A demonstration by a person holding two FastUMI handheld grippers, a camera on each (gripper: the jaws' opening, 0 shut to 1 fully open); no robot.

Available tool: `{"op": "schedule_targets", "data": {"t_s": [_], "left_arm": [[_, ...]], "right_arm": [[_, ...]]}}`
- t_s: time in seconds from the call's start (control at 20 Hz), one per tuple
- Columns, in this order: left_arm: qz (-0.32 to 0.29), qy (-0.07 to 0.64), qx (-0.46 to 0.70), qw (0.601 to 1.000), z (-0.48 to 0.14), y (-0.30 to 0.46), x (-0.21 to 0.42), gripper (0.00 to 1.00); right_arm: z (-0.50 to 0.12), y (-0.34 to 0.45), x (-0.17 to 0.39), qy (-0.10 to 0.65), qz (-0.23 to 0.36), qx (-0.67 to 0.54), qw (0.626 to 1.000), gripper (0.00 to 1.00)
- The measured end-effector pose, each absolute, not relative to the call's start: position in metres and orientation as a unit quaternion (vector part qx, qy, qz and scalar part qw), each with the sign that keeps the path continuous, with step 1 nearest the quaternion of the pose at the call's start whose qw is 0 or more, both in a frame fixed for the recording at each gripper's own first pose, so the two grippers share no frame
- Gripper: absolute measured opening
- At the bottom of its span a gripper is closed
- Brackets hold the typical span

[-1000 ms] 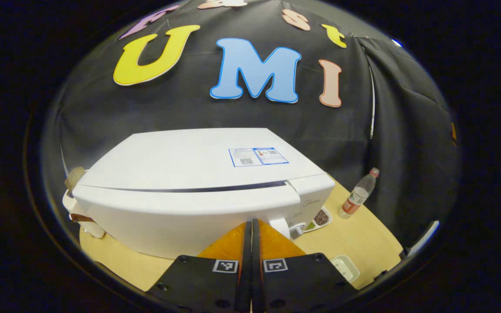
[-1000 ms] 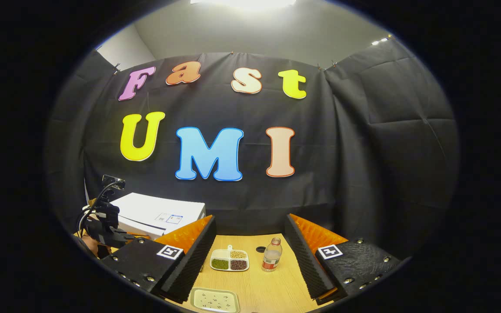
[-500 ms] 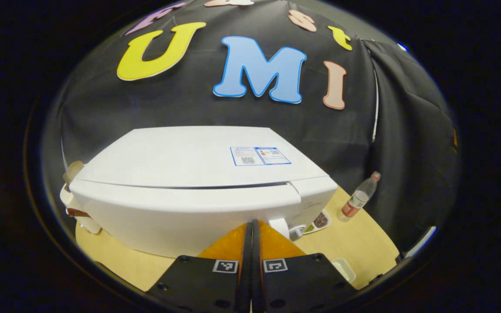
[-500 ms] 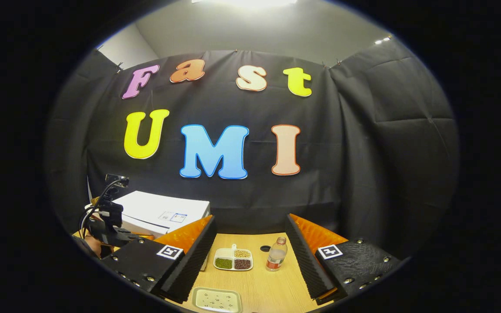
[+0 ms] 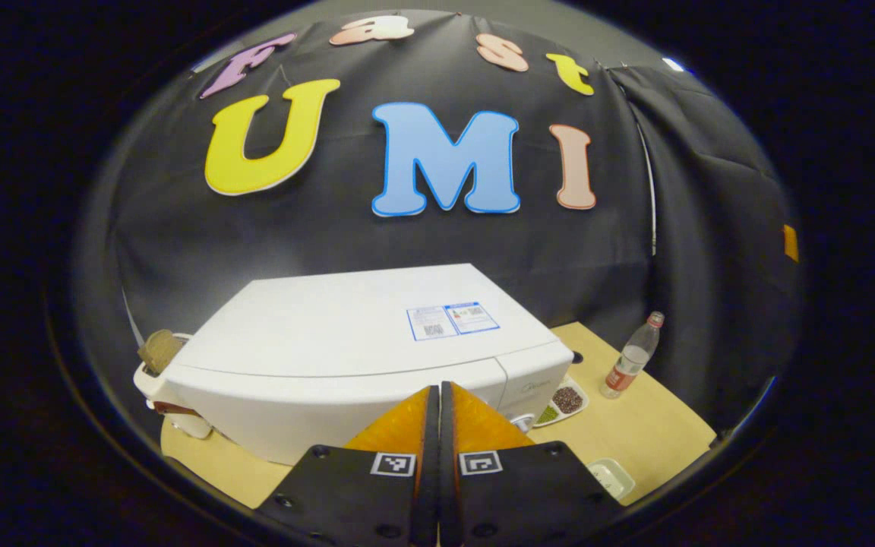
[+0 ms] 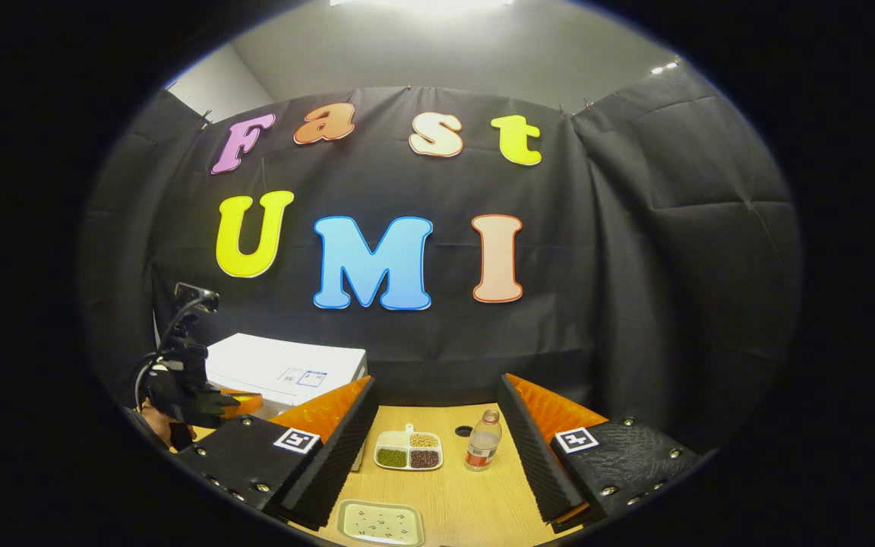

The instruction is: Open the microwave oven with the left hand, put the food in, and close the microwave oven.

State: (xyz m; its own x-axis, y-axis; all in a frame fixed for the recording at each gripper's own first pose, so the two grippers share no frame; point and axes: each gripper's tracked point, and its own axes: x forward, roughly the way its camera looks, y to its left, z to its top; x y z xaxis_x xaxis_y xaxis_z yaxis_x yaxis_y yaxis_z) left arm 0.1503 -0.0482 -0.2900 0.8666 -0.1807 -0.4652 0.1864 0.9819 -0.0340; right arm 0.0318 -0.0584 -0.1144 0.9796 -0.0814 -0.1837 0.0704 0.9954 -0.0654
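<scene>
White microwave oven (image 5: 361, 342) on the tabletop (image 5: 635, 425), door shut. Left claw (image 5: 438, 395), fingers pressed together on nothing, hangs before the oven's front, near its control end. Right of the oven lie the divided food dish (image 6: 408, 451), then a bottle (image 6: 482, 441). Right claw (image 6: 434, 414) is spread apart, framing dish and bottle.

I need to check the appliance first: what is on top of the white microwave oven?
A blue-bordered sticker lies flat on the microwave oven; nothing else rests there. Its inside is hidden.
</scene>
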Motion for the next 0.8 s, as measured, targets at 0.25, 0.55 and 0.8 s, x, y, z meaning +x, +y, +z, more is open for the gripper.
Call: {"op": "schedule_targets", "data": {"t_s": [0.25, 0.55, 0.8], "left_arm": [[-0.069, 0.122, 0.003, 0.99, -0.161, -0.026, 0.113, 0.45], [-0.014, 0.039, -0.007, 0.999, -0.039, 0.024, 0.07, 0.94], [-0.011, 0.007, 0.01, 1.0, 0.015, 0.047, 0.045, 0.95]], "right_arm": [[-0.096, -0.037, 0.042, 0.087, -0.013, -0.014, 0.996, 0.97], [-0.043, -0.006, 0.043, 0.06, 0.008, 0.003, 0.998, 0.97], [-0.005, 0.02, 0.047, 0.045, 0.017, 0.001, 0.999, 0.97]]}}
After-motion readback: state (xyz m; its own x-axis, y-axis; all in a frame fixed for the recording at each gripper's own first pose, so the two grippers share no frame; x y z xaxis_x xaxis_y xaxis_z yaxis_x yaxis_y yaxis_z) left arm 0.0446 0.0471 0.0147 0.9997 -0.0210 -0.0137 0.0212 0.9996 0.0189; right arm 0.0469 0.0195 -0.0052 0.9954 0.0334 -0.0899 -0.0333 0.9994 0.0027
